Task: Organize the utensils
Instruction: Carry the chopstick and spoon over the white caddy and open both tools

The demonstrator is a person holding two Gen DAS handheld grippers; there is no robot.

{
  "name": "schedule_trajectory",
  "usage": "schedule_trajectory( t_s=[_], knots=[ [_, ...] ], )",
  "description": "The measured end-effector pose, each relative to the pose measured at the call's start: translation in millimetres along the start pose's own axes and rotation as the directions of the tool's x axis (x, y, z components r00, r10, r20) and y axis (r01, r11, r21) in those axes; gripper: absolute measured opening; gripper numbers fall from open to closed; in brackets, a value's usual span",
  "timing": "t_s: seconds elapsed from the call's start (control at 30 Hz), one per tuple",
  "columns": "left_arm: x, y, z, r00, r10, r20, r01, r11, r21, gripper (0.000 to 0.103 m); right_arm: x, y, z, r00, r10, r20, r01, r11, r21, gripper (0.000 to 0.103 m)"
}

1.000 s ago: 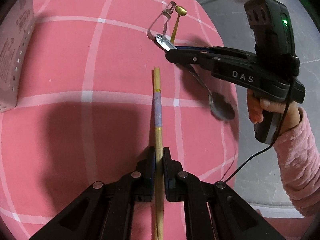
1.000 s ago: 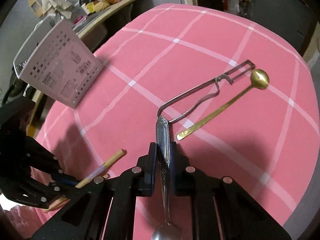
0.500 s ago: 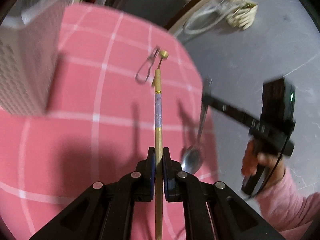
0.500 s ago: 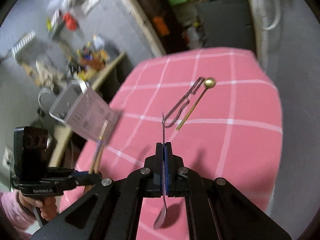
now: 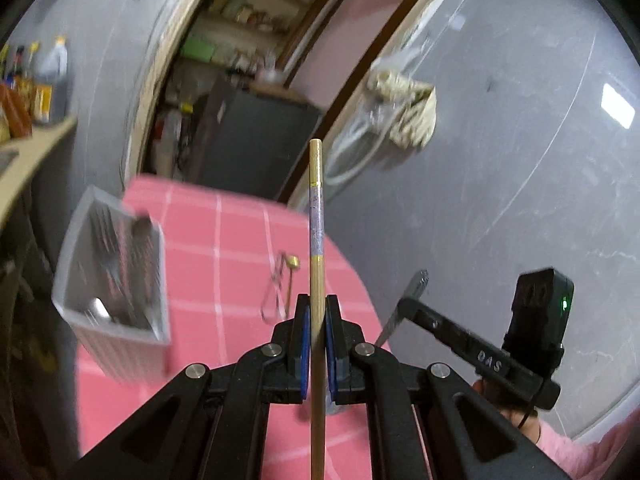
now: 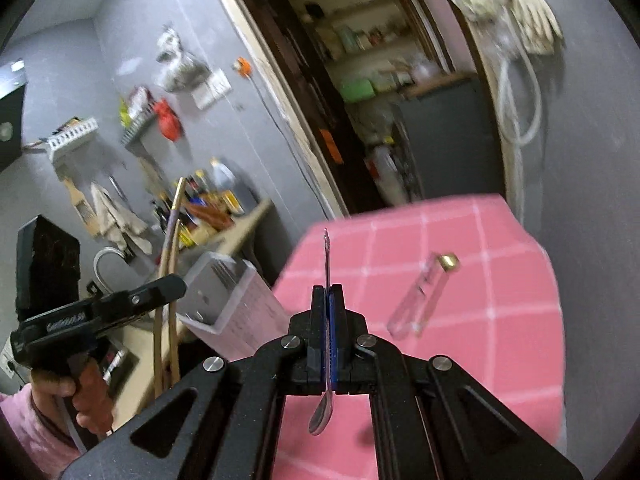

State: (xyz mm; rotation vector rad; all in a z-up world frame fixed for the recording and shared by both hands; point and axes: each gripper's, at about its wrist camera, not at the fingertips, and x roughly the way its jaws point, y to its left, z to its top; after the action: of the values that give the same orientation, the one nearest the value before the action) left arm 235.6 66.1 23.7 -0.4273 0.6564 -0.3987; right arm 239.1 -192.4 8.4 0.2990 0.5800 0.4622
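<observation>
My left gripper (image 5: 317, 320) is shut on wooden chopsticks (image 5: 317, 220) with a purple band, held upright above the pink checked table (image 5: 240, 232). My right gripper (image 6: 328, 312) is shut on a silver spoon (image 6: 327, 264), handle up and bowl hanging below the jaws. The right gripper also shows in the left wrist view (image 5: 412, 304), and the left gripper in the right wrist view (image 6: 172, 284). A grey perforated utensil holder (image 5: 112, 272) with cutlery inside stands at the table's left side; it also shows in the right wrist view (image 6: 236, 308).
A wire tool (image 5: 274, 288) and a small gold spoon (image 5: 292, 268) lie on the table beyond the grippers; both show blurred in the right wrist view (image 6: 424, 292). A grey wall and an open doorway are behind the table. A cluttered counter (image 6: 224, 232) stands left.
Both grippers have lifted off the table and tilted upward, carrying the chopsticks and the spoon. The utensil holder has come into view from above.
</observation>
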Motion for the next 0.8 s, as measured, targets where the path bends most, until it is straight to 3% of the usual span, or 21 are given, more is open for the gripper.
schedule_trajectory(
  t_s=[0.2,0.33,0.57,0.8],
  knots=[
    [-30,27,51,0.991,0.03,0.129,-0.034,0.999,0.031,0.007,8,63,36,0.99,0.057,0.129,-0.048,0.996,-0.071,0.001],
    [-46,54,73,0.973,0.036,0.226,-0.042,0.999,0.024,0.007,21,103,49,0.979,0.082,0.187,-0.057,0.989,-0.134,0.001],
    [-52,76,97,0.927,0.029,0.374,-0.046,0.998,0.036,0.007,46,150,55,0.967,0.081,0.242,-0.027,0.975,-0.222,0.001],
    [-42,88,96,0.874,0.114,0.473,-0.162,0.985,0.062,0.007,73,169,37,0.973,0.043,0.228,0.026,0.956,-0.292,0.001]
  ],
)
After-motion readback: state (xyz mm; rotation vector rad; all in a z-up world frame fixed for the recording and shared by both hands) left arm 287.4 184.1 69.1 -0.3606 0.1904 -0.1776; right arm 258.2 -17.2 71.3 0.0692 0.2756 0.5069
